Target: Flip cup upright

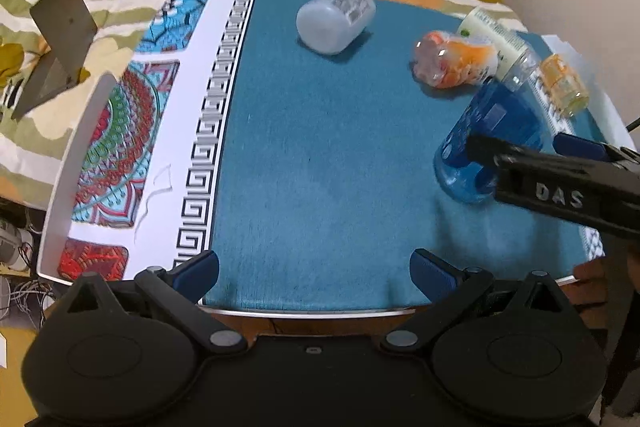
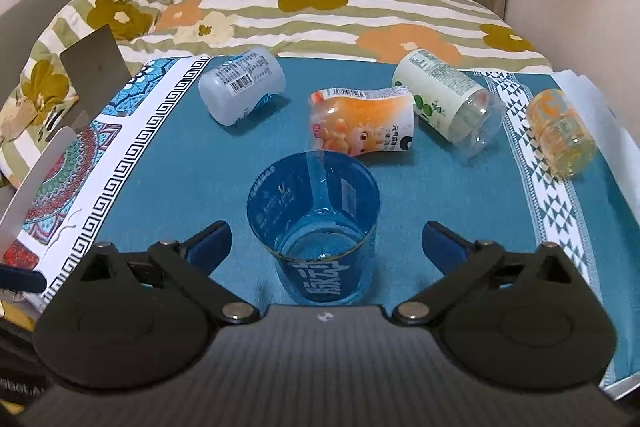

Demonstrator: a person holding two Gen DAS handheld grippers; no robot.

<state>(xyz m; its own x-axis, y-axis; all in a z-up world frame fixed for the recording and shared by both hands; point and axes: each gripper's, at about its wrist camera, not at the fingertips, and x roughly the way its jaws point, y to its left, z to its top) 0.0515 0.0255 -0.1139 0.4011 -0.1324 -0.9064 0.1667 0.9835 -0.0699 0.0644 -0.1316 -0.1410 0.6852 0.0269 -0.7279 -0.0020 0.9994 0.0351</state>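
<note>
A clear blue cup (image 2: 314,227) stands upright on the teal cloth (image 2: 180,179), mouth up. My right gripper (image 2: 326,247) is open, its blue-padded fingers on either side of the cup and apart from it. In the left wrist view the same cup (image 1: 488,143) stands at the right with the right gripper (image 1: 516,147) around it. My left gripper (image 1: 314,273) is open and empty above the table's near edge.
Several cut bottle cups lie on their sides at the back: a white one (image 2: 242,87), an orange-labelled one (image 2: 362,125), a pale green one (image 2: 448,99) and a yellow-orange one (image 2: 560,133). A patterned mat (image 2: 80,167) lies left. A flowered quilt (image 2: 320,15) lies behind.
</note>
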